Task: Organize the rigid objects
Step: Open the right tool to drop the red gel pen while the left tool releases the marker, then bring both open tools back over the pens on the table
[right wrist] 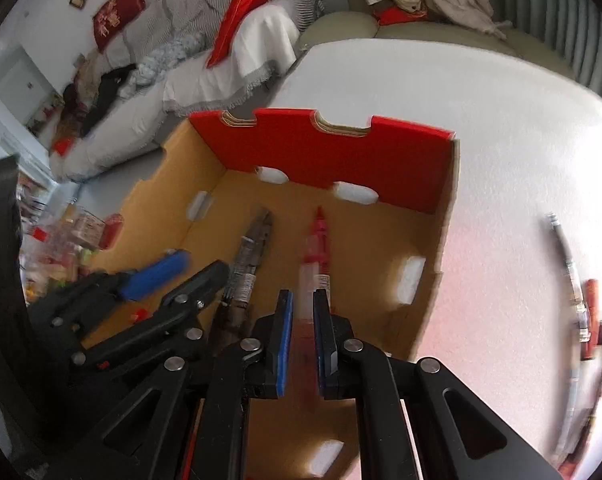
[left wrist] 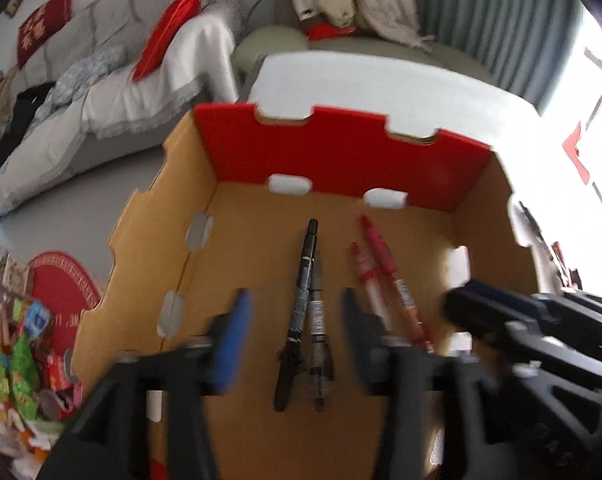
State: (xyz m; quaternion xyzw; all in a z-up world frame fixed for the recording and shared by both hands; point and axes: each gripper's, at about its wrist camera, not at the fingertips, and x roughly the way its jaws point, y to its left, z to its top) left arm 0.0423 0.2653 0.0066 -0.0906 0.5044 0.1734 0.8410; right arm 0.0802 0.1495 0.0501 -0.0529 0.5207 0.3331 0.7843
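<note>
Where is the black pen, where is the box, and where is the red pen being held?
Black pen (left wrist: 303,300), left wrist view, middle of its barrel.
Box (left wrist: 341,152), left wrist view, red far wall.
Red pen (right wrist: 315,248), right wrist view, red cap end beyond the right gripper (right wrist: 303,300).

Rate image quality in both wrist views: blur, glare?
Left wrist: left gripper and black pens motion-smeared; window at right blown out. Right wrist: red pen soft between the right gripper pads; pens on table streaked at the fisheye edge.
</note>
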